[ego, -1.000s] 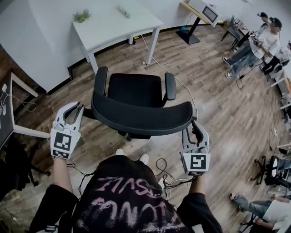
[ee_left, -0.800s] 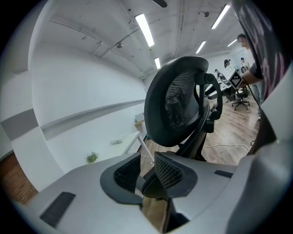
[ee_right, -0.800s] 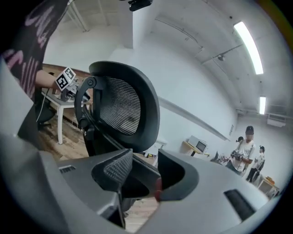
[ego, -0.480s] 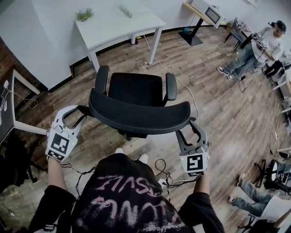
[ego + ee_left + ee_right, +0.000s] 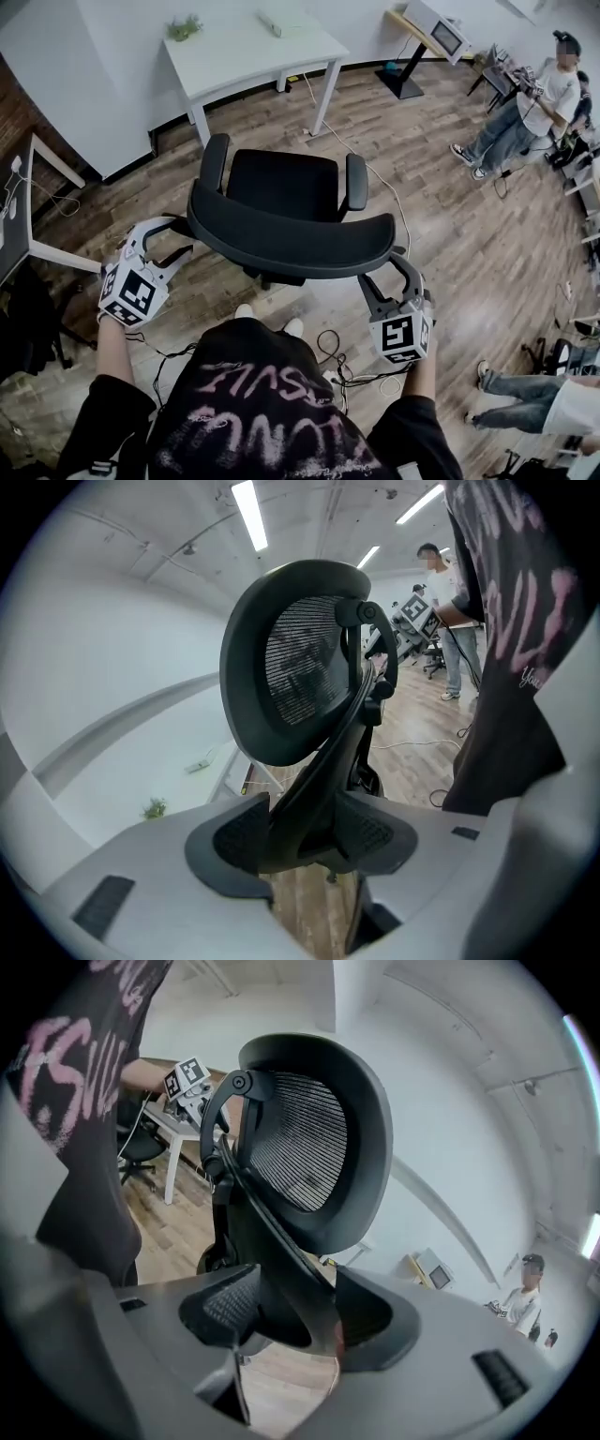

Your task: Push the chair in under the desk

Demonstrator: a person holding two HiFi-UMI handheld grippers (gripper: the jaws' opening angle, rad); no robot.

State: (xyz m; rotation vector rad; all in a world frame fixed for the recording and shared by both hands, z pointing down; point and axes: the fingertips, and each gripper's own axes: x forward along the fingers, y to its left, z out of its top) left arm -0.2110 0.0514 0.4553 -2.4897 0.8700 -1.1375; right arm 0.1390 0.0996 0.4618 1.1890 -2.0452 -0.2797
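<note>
The black office chair (image 5: 286, 183) stands on the wood floor with its seat toward the white desk (image 5: 248, 47), a short gap short of it. Its curved mesh backrest (image 5: 291, 242) is nearest me. My left gripper (image 5: 171, 242) sits at the backrest's left end and my right gripper (image 5: 382, 267) at its right end. Both have just been opening and now stand open. In the left gripper view (image 5: 305, 841) and the right gripper view (image 5: 286, 1321) the backrest (image 5: 295, 667) (image 5: 314, 1143) fills the gap between the pads, and they do not press on it.
A small plant (image 5: 185, 26) and a flat device sit on the desk. A cable (image 5: 375, 178) runs over the floor right of the chair. Another desk (image 5: 37, 187) is at the left. People (image 5: 511, 117) and other chairs (image 5: 562, 356) are at the right.
Both grippers' jaws have spread wide and let go of the backrest's ends. Both grippers have sunk a little and rolled. The chair has stayed about where it was.
</note>
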